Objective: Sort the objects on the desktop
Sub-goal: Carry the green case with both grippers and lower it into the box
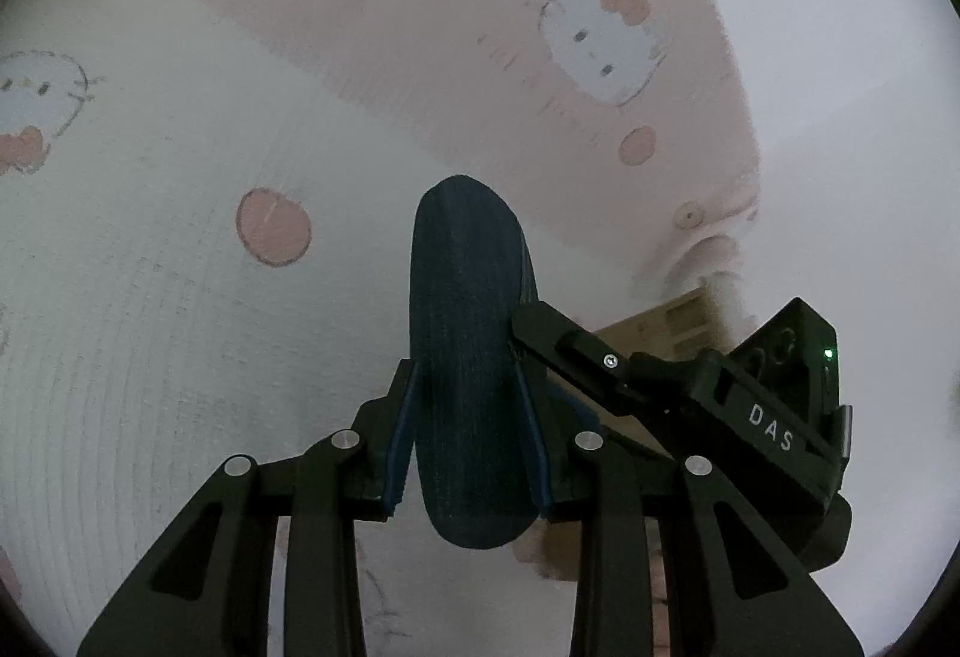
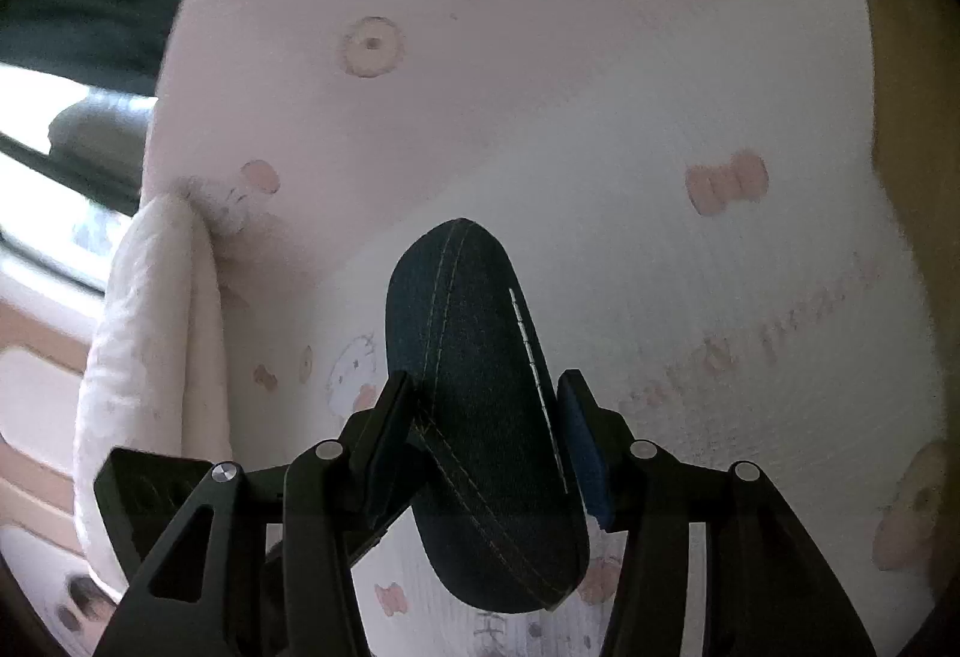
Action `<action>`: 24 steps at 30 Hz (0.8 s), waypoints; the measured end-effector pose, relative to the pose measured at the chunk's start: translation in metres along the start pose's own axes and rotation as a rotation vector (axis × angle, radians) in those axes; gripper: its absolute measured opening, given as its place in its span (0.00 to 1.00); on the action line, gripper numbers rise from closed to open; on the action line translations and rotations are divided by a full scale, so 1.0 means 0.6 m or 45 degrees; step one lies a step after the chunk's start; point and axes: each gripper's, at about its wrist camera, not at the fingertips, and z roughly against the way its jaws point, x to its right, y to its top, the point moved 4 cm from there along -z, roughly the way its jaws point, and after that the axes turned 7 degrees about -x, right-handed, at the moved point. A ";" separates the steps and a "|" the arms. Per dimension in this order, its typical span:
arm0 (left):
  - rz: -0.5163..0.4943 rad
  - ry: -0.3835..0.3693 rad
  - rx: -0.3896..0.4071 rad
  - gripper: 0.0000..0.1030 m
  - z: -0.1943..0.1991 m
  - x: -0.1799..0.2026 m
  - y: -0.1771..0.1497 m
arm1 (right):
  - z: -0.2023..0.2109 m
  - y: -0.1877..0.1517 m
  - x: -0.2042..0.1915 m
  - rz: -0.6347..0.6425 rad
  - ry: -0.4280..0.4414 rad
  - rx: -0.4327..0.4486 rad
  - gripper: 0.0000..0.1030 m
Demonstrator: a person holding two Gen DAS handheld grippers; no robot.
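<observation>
A dark blue denim case with a zip and tan stitching is held at both ends. My left gripper is shut on one end of it. My right gripper is shut on the other end of the case. The right gripper's black body, marked DAS, shows at the right of the left wrist view. The case hangs over a pink and white towel with cartoon cat prints, which also shows in the right wrist view.
The towel's rolled edge stands up at the left of the right wrist view. A tan wooden or cardboard piece shows beyond the towel. A window and dark shapes lie at the far left.
</observation>
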 end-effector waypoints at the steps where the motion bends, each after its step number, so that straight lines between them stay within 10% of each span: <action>1: -0.011 -0.001 0.015 0.33 0.010 0.008 0.001 | 0.012 0.000 -0.013 0.025 0.009 0.004 0.46; 15: -0.201 -0.077 0.089 0.33 0.070 0.146 -0.012 | 0.145 0.019 -0.090 0.146 0.060 0.125 0.46; 24: -0.338 -0.170 -0.051 0.33 -0.008 0.278 -0.051 | 0.277 0.029 -0.029 0.061 0.028 0.260 0.46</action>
